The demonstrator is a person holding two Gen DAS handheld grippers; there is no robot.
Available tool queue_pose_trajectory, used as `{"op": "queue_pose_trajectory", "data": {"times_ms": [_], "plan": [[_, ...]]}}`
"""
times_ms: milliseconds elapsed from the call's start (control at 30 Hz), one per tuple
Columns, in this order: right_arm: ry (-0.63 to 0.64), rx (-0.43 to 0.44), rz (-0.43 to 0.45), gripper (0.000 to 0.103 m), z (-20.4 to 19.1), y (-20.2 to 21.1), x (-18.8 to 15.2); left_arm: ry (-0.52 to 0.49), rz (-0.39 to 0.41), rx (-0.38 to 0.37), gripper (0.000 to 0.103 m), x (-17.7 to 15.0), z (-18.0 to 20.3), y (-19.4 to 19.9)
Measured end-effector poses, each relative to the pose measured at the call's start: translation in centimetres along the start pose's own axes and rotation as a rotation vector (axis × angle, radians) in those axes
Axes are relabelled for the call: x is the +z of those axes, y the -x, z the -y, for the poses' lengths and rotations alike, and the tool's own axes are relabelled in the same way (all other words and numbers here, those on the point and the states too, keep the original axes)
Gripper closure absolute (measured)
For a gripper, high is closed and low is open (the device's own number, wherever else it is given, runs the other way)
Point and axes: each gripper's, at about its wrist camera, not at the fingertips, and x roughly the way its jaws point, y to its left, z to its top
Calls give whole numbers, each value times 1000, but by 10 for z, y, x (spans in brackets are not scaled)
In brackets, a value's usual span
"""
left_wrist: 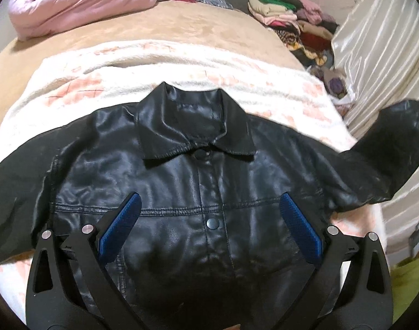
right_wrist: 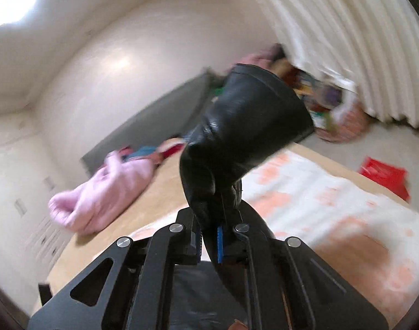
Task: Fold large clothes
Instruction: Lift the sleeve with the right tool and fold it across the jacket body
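A black leather jacket [left_wrist: 187, 181] lies face up on a white and peach blanket [left_wrist: 182, 66], collar away from me and snaps fastened. My left gripper [left_wrist: 209, 214] hovers open above its chest, blue pads wide apart with nothing between them. The jacket's right sleeve [left_wrist: 388, 148] is lifted off the bed at the right edge of the left wrist view. In the right wrist view my right gripper [right_wrist: 209, 236] is shut on that sleeve [right_wrist: 245, 126], whose cuff sticks up in front of the camera. The picture there is blurred.
A rolled pink quilt [left_wrist: 80, 2] lies at the far left of the tan bed cover [left_wrist: 182, 27]. A heap of mixed clothes [left_wrist: 294, 19] sits at the far right by a cream curtain [left_wrist: 382, 41]. A red bag [right_wrist: 385, 176] lies on the floor.
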Motion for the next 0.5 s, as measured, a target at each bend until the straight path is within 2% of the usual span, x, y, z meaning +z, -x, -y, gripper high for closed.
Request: {"op": "queue_pose_trajectory", "data": {"times_ms": [67, 200, 367, 500], "plan": [[63, 79, -9, 96, -37, -6, -1, 35, 2, -55, 9, 8, -8, 11], [182, 218, -54, 96, -107, -15, -20, 62, 51, -98, 9, 19, -23, 37], [307, 325, -114, 96, -179, -25, -56, 159, 87, -192, 9, 27, -56, 68], [372, 373, -172, 96, -215, -34, -99, 228, 120, -269, 9, 27, -83, 86]]}}
